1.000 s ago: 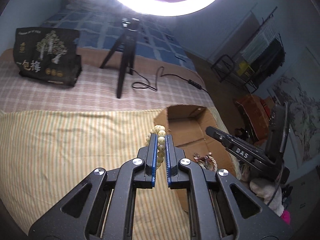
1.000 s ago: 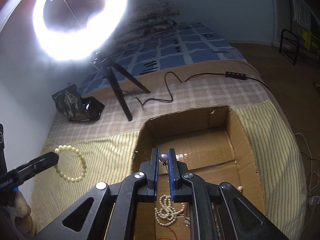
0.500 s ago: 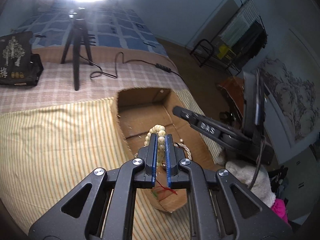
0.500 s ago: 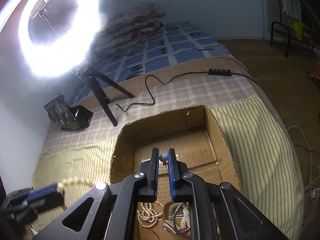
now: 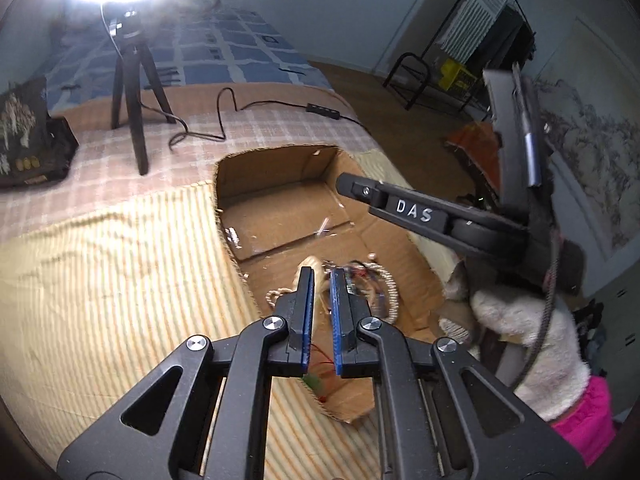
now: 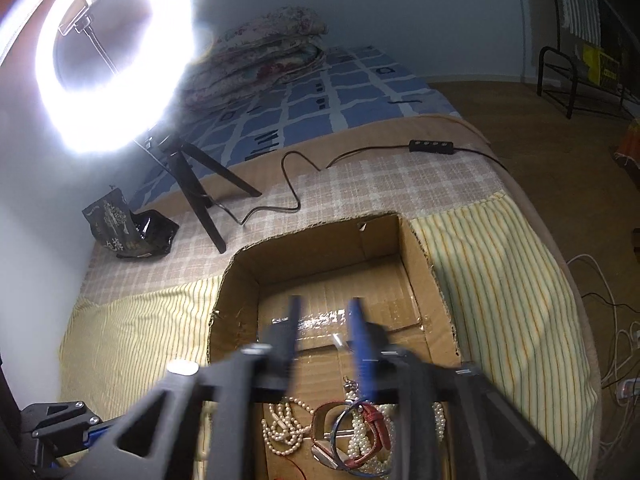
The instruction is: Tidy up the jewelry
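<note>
An open cardboard box (image 5: 276, 168) (image 6: 424, 256) sits on the striped bed cover. Its floor holds a jewelry pile (image 6: 352, 436): pearl strands, a red strap, a blue bangle; it also shows in the left wrist view (image 5: 376, 280). My left gripper (image 5: 320, 276) hangs over the box's near end, jaws slightly apart; a blurred pale bead bracelet (image 5: 310, 266) shows at its fingertips, and whether it is held I cannot tell. My right gripper (image 6: 324, 308) is open and empty above the box, blurred; its finger (image 5: 396, 204) crosses the left wrist view.
A ring light (image 6: 108, 52) on a black tripod (image 5: 134, 92) stands behind the box, its cable (image 6: 292, 184) trailing over the checked cover. A black snack bag (image 6: 128, 228) lies at the back left. The bed edge and floor are to the right.
My left gripper moved right from the striped cover to over the box and its jaws parted slightly. My right gripper opened; the pearl earring it pinched is gone from between its fingers.
</note>
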`<state>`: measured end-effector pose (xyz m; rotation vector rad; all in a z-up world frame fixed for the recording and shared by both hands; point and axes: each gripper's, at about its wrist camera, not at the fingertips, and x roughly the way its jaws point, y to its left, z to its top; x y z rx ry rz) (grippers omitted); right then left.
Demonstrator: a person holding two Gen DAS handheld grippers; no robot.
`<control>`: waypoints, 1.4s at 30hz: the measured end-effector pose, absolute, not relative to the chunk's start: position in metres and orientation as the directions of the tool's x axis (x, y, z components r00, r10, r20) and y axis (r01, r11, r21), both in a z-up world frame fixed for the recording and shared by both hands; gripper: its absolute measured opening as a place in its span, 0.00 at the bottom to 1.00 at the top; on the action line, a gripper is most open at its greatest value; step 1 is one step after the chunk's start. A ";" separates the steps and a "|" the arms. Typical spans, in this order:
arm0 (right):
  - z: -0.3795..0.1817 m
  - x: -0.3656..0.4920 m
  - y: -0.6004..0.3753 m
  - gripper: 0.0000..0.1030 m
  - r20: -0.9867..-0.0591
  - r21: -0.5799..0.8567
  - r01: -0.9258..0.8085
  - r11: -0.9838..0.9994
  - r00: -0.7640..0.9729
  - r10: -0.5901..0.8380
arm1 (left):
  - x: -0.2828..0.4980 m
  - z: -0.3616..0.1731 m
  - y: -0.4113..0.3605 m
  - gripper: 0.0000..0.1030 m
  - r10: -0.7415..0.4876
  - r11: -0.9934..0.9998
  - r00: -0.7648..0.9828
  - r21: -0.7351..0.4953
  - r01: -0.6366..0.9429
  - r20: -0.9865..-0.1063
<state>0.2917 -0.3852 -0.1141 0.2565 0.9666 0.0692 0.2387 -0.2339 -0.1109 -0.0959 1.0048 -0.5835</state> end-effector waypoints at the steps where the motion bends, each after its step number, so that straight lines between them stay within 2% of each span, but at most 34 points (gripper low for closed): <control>1: -0.113 0.291 -0.385 0.55 -0.804 0.241 0.055 0.969 0.570 0.168 | 0.238 -0.111 -0.236 0.13 -0.485 0.851 0.407 -0.310 0.424 -0.774; 2: -0.113 0.292 -0.384 0.60 -0.803 0.235 0.055 0.970 0.573 0.162 | 0.238 -0.111 -0.236 0.22 -0.474 0.855 0.415 -0.295 0.426 -0.777; 3: -0.112 0.291 -0.383 0.70 -0.801 0.227 0.057 0.972 0.579 0.153 | 0.237 -0.111 -0.236 0.41 -0.463 0.861 0.430 -0.277 0.427 -0.775; 4: -0.111 0.291 -0.382 0.77 -0.798 0.212 0.062 0.975 0.587 0.136 | 0.237 -0.110 -0.235 0.52 -0.456 0.865 0.446 -0.266 0.426 -0.770; 6: -0.108 0.291 -0.381 0.86 -0.794 0.194 0.067 0.979 0.597 0.117 | 0.235 -0.108 -0.234 0.56 -0.439 0.875 0.472 -0.245 0.418 -0.765; 9: -0.104 0.290 -0.379 0.92 -0.783 0.180 0.067 0.981 0.613 0.102 | 0.235 -0.107 -0.234 0.61 -0.427 0.881 0.480 -0.232 0.413 -0.766; 12: -0.101 0.289 -0.378 0.99 -0.775 0.168 0.075 0.983 0.626 0.085 | 0.236 -0.108 -0.233 0.63 -0.413 0.887 0.488 -0.219 0.406 -0.769; 29: -0.090 0.282 -0.375 0.99 -0.761 0.158 0.070 0.985 0.644 0.076 | 0.228 -0.099 -0.229 0.65 -0.403 0.893 0.502 -0.208 0.399 -0.765; 42: -0.048 0.250 -0.361 0.99 -0.719 0.099 0.052 0.994 0.694 0.035 | 0.200 -0.073 -0.213 0.65 -0.392 0.899 0.550 -0.182 0.397 -0.737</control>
